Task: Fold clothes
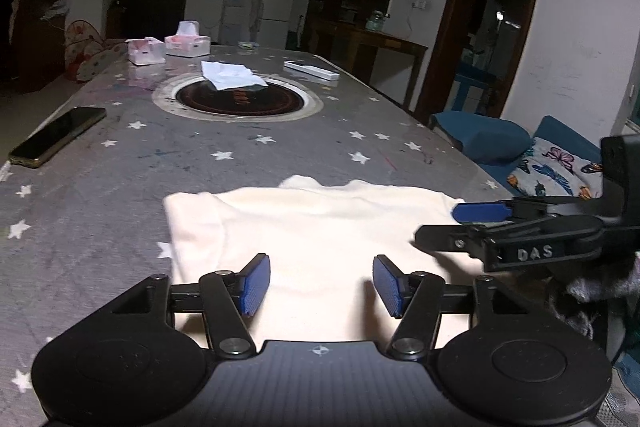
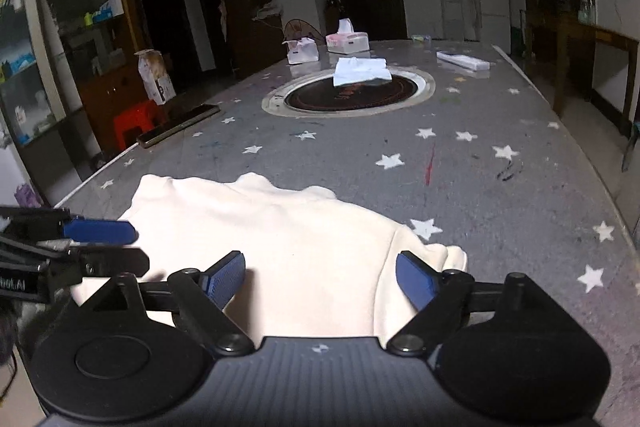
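Observation:
A cream garment (image 1: 304, 227) lies folded flat on the grey star-patterned table (image 1: 280, 151), close to the near edge. My left gripper (image 1: 321, 285) hovers over its near part, jaws open, blue pads apart and nothing between them. My right gripper (image 2: 320, 281) is open over the same garment (image 2: 280, 239), its right pad near a folded sleeve edge (image 2: 448, 255). Each gripper shows from the side in the other's view: the right gripper (image 1: 460, 225) at the cloth's right edge, the left gripper (image 2: 124, 245) at its left edge.
A dark phone (image 1: 58, 135) lies at the left table edge. A round inset burner (image 1: 236, 99) with a white cloth (image 1: 230, 75) sits mid-table, tissue boxes (image 1: 187, 43) and a white flat box (image 1: 311, 70) behind. A blue sofa with a patterned cushion (image 1: 556, 171) stands right.

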The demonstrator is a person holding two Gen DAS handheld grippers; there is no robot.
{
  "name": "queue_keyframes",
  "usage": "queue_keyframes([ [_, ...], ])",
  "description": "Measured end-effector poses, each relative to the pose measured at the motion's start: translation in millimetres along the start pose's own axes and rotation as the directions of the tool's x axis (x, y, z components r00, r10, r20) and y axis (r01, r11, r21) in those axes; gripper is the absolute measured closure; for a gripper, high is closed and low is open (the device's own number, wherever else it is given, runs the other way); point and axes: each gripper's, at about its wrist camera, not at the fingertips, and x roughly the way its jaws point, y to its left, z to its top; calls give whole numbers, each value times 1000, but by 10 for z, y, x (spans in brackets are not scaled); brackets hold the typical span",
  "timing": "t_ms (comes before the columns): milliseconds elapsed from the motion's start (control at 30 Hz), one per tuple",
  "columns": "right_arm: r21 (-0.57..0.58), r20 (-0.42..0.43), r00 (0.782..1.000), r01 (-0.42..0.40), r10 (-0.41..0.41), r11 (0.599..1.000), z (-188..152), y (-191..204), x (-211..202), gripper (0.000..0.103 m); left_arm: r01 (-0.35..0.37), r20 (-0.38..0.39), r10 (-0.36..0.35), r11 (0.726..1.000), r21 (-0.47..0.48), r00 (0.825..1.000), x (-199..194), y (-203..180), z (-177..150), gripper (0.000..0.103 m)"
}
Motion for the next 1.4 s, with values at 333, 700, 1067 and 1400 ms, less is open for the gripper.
queue_keyframes([
  [333,-88,-7,1000,24,-24,996,-93,227,54,0,-63,-8,63,997,-36,998,-35,140,-13,31],
  [700,-93,-18,998,54,-56,994,-122,255,92,0,-89,-23,87,994,-68,996,-22,225,-50,18],
  [1067,-110,-34,997,62,-66,992,-135,274,121,0,-101,-57,95,989,-110,994,13,310,-131,5],
  [1400,-109,-38,997,59,-63,992,-131,274,134,0,-113,-67,107,989,-96,992,29,281,-142,0],
])
